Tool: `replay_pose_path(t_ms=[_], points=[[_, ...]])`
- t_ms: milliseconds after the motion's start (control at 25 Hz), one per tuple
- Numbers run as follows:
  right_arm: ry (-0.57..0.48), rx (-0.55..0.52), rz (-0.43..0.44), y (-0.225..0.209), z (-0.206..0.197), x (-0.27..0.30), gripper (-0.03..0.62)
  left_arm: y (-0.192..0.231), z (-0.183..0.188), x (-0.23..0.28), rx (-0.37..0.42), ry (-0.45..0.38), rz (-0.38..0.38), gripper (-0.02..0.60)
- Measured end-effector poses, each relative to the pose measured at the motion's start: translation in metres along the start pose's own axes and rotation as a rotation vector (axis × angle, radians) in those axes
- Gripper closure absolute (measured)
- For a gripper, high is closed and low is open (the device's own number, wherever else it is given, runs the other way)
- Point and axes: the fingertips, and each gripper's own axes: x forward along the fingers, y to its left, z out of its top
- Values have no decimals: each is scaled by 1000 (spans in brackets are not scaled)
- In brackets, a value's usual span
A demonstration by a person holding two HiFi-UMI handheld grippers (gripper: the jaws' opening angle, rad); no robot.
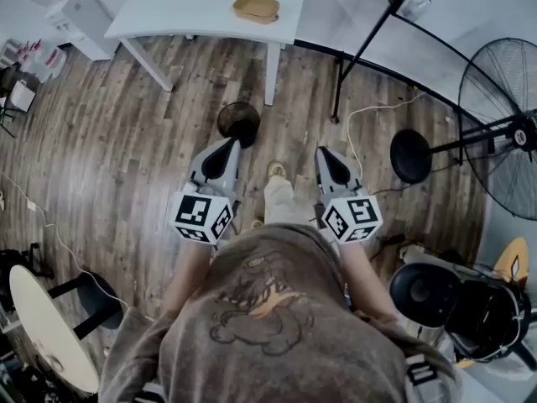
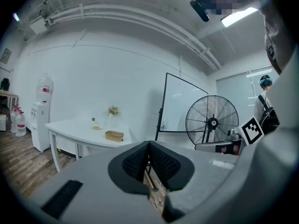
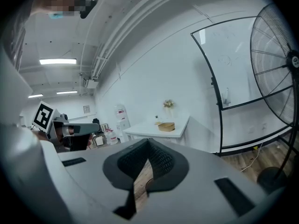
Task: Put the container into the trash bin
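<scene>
A shallow tan container lies on the white table at the top of the head view; it also shows small in the left gripper view and the right gripper view. A round black trash bin stands on the wood floor in front of the table. My left gripper hangs just this side of the bin, jaws together and empty. My right gripper is level with it to the right, also shut on nothing.
A whiteboard stand and a large floor fan are at the right, with a cable trailing on the floor. A water dispenser stands left of the table. A round side table and a stool flank the person.
</scene>
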Motion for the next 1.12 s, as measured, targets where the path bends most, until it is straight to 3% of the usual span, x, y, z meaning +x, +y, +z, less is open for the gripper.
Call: replay_pose_path(t_ms=[480,1120], points=[[28,17,9,-52,31,107,594,60,28,101,-2,18,1,578],[35,2,99,-114,88,229,594,114,74,215,9,-11,57,577]])
